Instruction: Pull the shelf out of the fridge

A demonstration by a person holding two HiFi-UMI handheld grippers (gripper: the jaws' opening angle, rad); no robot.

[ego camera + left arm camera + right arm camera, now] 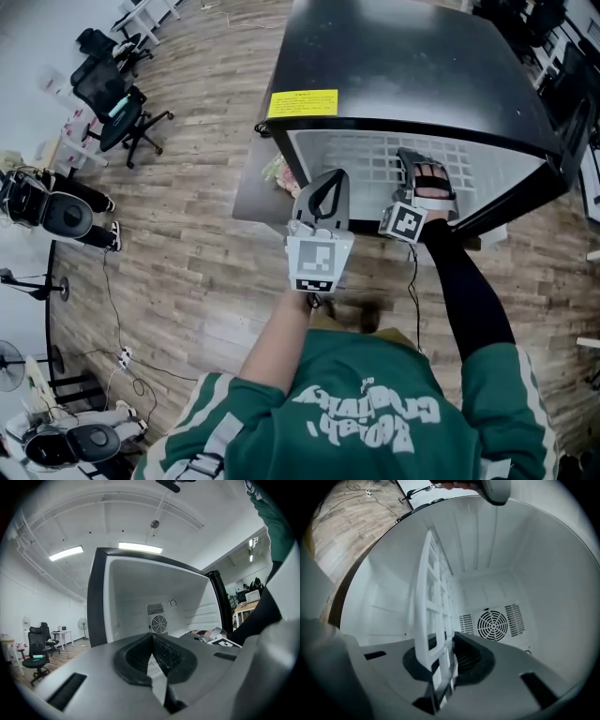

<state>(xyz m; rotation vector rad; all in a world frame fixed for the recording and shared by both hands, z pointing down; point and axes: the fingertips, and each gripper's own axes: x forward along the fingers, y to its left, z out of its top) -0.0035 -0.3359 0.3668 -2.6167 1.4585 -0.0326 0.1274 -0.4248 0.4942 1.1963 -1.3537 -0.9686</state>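
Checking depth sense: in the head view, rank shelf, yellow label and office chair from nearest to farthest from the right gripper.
1. shelf, gripped by the right gripper.
2. yellow label, on the fridge top, to the left.
3. office chair, far left.

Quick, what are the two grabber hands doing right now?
Left gripper: closed, holding nothing.
Right gripper: closed on the white shelf, at its front edge.

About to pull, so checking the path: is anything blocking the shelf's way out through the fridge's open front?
Nothing inside the fridge blocks the shelf, clamped at its front edge by the right hand-held gripper. The left hand-held gripper hangs just outside the opening and could meet it coming out.
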